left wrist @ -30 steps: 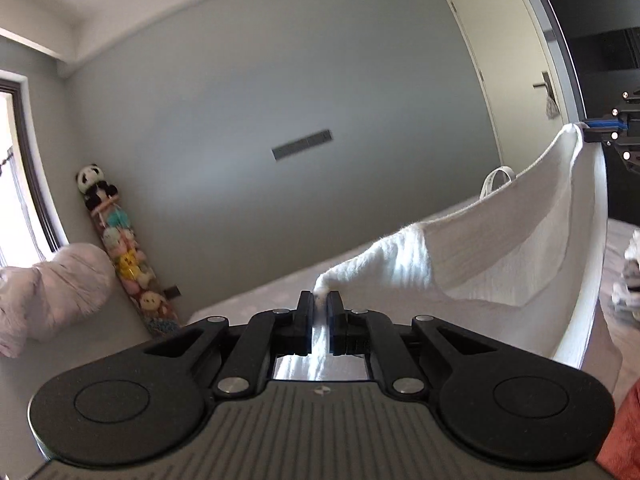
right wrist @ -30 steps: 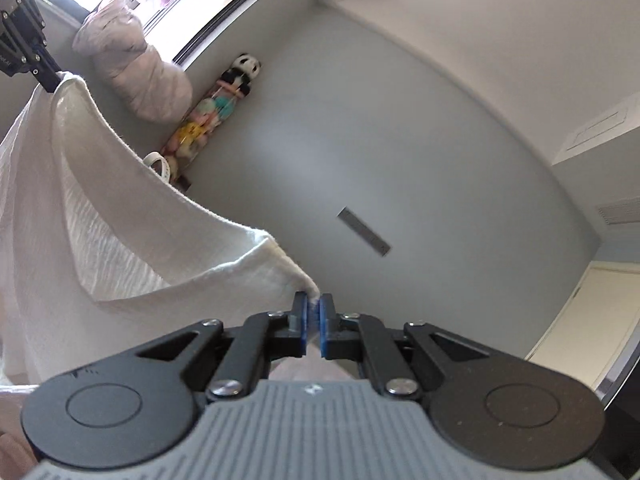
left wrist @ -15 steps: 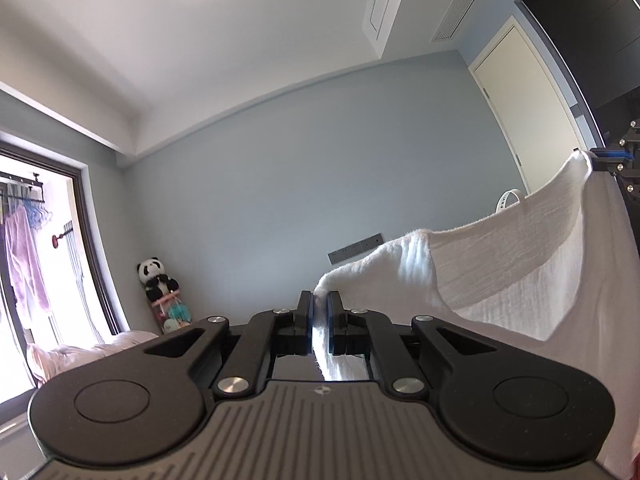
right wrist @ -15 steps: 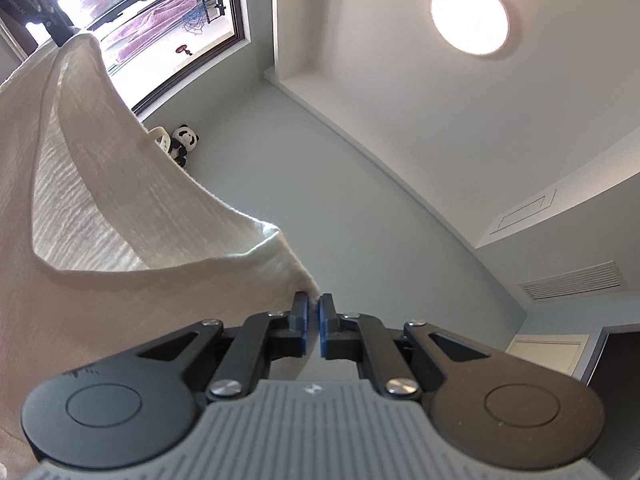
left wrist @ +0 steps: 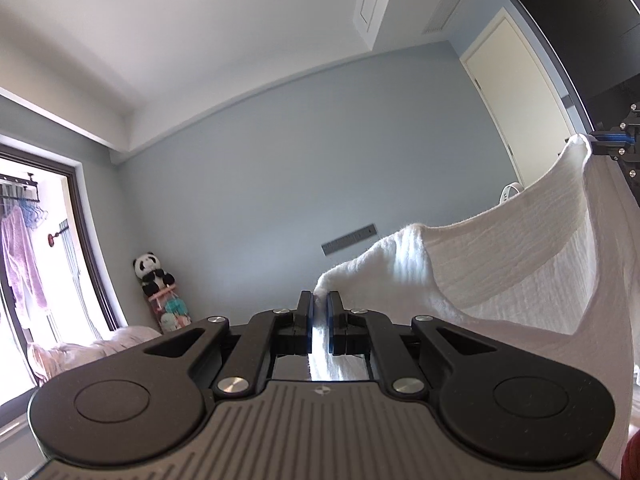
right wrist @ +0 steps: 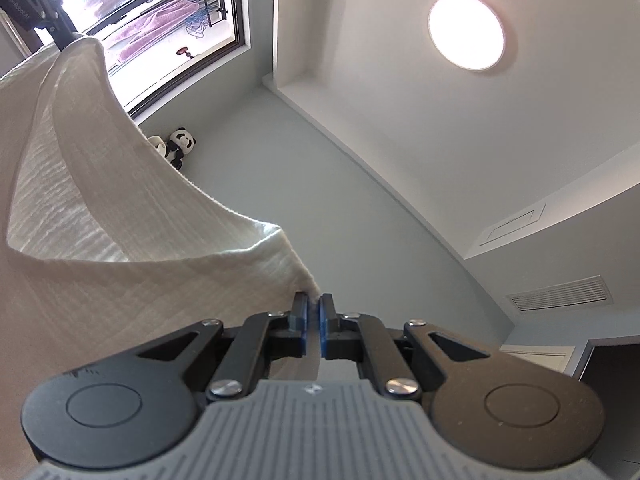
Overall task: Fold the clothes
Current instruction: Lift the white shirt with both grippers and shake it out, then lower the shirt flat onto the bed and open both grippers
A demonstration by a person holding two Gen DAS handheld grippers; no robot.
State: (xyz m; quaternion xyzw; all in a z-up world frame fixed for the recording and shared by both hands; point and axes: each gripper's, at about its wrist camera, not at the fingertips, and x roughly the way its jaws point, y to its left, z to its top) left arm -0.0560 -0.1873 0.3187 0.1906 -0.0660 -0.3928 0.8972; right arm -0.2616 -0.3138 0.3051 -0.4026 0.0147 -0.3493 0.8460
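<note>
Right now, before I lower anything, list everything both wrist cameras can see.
White cloth: one, white, hanging in the air between the two tools, a corner pinched in each.
Panda toy: one, black and white, in the corner by the window, atop a stack of pastel toys.
Window: one, dark frame, far left; purple laundry hangs outside.
Pink bundle: one, pale pink, low beneath the window.
Ceiling lamp: one, round, lit.
Door: one, cream, right wall.
Ceiling vent: one, white, slatted.
Left tool: black, shut on a cloth corner.
Right tool: black with blue pads, shut on the other corner.
</note>
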